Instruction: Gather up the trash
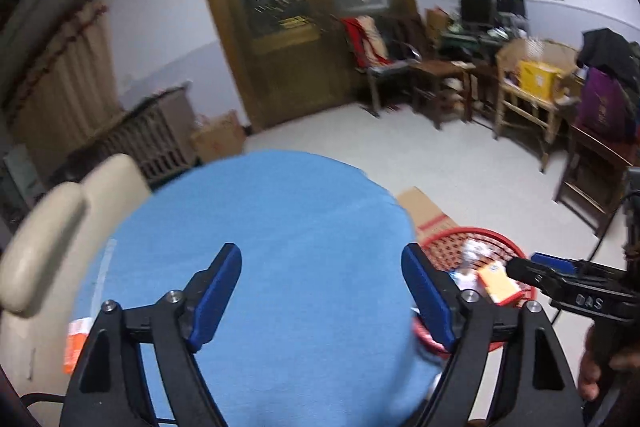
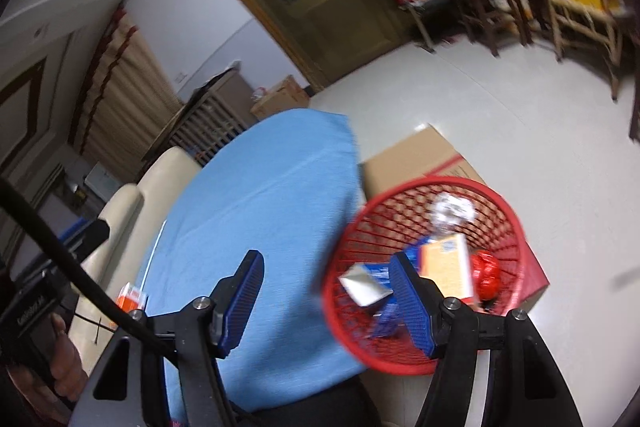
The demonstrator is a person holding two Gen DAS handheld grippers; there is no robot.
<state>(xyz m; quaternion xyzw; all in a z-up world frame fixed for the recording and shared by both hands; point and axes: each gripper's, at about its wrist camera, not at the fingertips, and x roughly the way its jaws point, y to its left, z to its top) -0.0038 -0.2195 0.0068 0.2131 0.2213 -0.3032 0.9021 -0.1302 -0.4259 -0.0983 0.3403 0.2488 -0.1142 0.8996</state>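
A red mesh basket stands on the floor beside the round table with the blue cloth. It holds several pieces of trash: an orange box, a crumpled silvery wad, a red lump and a white packet. My right gripper is open and empty, between the table edge and the basket. My left gripper hangs open and empty over the blue cloth. The basket with the orange box shows at its right. An orange-and-white packet lies at the table's left edge.
Cream chair backs crowd the table's left side. A cardboard box lies on the floor behind the basket. Wooden chairs and a cluttered table line the far right wall, and a wooden double door stands at the back.
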